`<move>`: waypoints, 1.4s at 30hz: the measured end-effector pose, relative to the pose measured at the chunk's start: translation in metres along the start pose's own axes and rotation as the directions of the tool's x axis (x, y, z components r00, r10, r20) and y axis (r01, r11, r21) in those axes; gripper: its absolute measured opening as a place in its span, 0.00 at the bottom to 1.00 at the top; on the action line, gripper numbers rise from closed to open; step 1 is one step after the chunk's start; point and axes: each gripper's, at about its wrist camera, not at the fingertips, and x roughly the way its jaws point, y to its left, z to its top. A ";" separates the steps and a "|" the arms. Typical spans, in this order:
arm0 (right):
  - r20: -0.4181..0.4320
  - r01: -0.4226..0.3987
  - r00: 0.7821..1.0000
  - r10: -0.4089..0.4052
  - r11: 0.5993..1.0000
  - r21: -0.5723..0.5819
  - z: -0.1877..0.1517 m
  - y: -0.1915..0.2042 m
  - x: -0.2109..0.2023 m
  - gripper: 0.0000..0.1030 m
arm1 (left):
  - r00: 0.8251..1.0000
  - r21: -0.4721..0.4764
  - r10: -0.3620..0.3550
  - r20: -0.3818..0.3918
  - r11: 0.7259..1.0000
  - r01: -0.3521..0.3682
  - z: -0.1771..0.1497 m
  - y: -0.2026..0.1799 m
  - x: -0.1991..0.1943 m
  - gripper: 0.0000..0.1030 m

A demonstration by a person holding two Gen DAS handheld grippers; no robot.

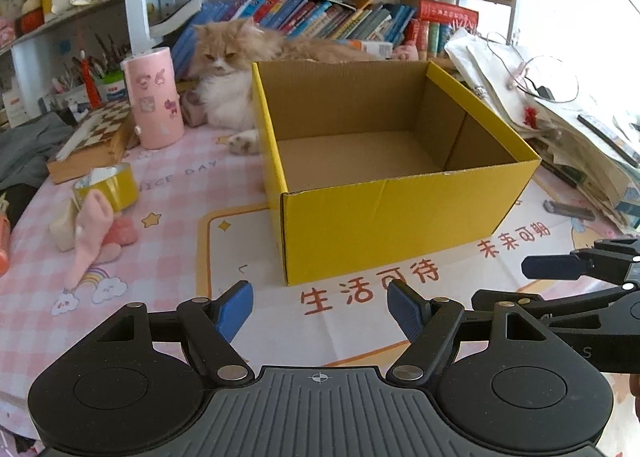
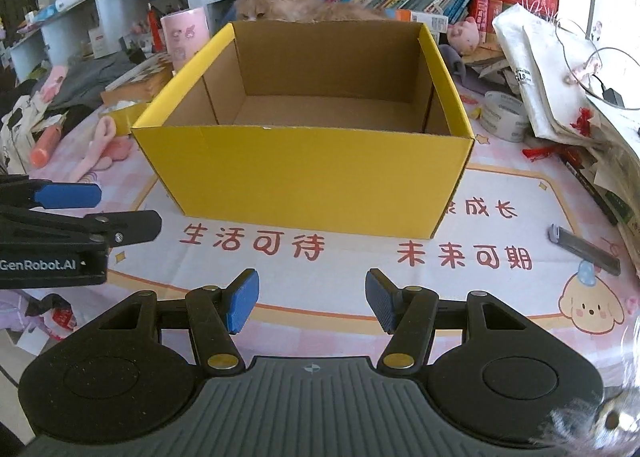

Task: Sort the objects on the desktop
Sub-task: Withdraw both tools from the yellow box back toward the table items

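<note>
Item: yellow cardboard box (image 2: 308,177), open-topped and empty, set mid-mat between the clutter so either hand can reach it. My left gripper (image 1: 320,311) and right gripper (image 2: 312,303): both parted, holding nothing. Pending: yellow tape roll (image 1: 108,182) left of the box, clear tape roll (image 2: 505,116) right of it.

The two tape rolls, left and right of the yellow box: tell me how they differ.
The yellow tape roll lies tilted against the pink plush left of the box; the white tape roll sits flat, right of it, beside the paper pile. Both are wide rolls lying untouched on the pink mat.
</note>
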 end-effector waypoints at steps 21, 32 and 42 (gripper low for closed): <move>-0.010 -0.002 1.000 0.002 0.999 0.048 0.019 0.086 0.018 0.58 | 0.999 0.131 -0.041 -0.002 0.991 0.041 -0.007 0.076 -0.019 0.75; -0.019 0.048 0.999 -0.047 0.997 0.056 0.014 0.134 0.019 0.58 | 0.995 0.138 -0.094 -0.029 0.986 0.097 -0.013 0.118 -0.023 0.75; 0.004 0.097 0.995 -0.098 0.993 0.069 0.011 0.172 0.018 0.59 | 0.991 0.160 -0.134 -0.012 0.978 0.134 -0.018 0.150 -0.032 0.75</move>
